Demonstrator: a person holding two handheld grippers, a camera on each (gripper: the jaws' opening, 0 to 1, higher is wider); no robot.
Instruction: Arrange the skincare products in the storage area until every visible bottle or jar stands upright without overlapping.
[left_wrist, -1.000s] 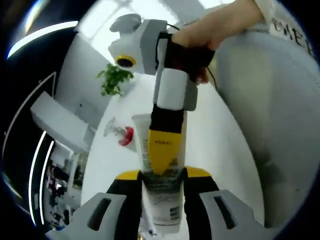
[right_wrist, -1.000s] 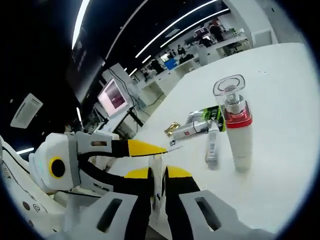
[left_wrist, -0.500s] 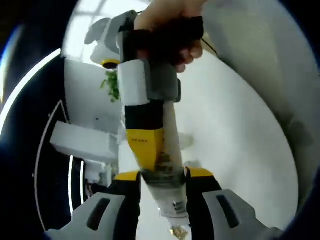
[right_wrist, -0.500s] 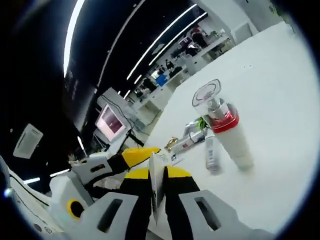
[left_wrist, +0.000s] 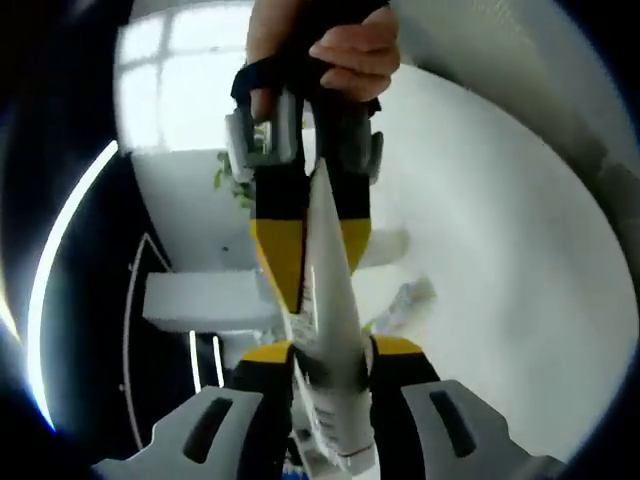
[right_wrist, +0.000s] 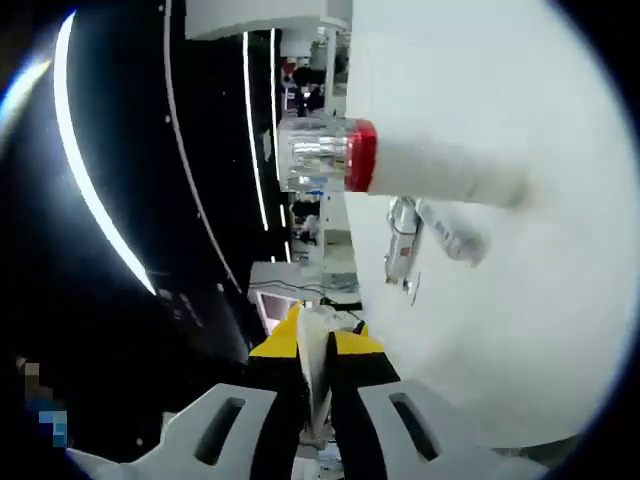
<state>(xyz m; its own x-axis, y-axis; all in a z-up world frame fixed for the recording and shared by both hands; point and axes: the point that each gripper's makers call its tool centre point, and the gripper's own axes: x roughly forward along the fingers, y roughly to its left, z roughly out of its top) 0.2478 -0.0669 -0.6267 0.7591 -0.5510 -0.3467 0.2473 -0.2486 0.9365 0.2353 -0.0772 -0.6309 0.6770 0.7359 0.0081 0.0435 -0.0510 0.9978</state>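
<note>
White counter (right_wrist: 520, 300), office behind; I've got both tools clamped on one white tube (left_wrist: 335, 330): left tool (left_wrist: 330, 365) low, right tool (left_wrist: 305, 270) on its crimp. Red-collared pump bottle (right_wrist: 400, 170) on counter, small tubes (right_wrist: 430, 240) beside it

White table (right_wrist: 520, 320) with red-collared bottle (right_wrist: 420, 170), small tubes (right_wrist: 425, 235).

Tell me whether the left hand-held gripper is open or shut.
Shut: the left hand-held gripper has both jaws pressed against a white tube, whose flat end the right hand-held gripper pinches.
</note>
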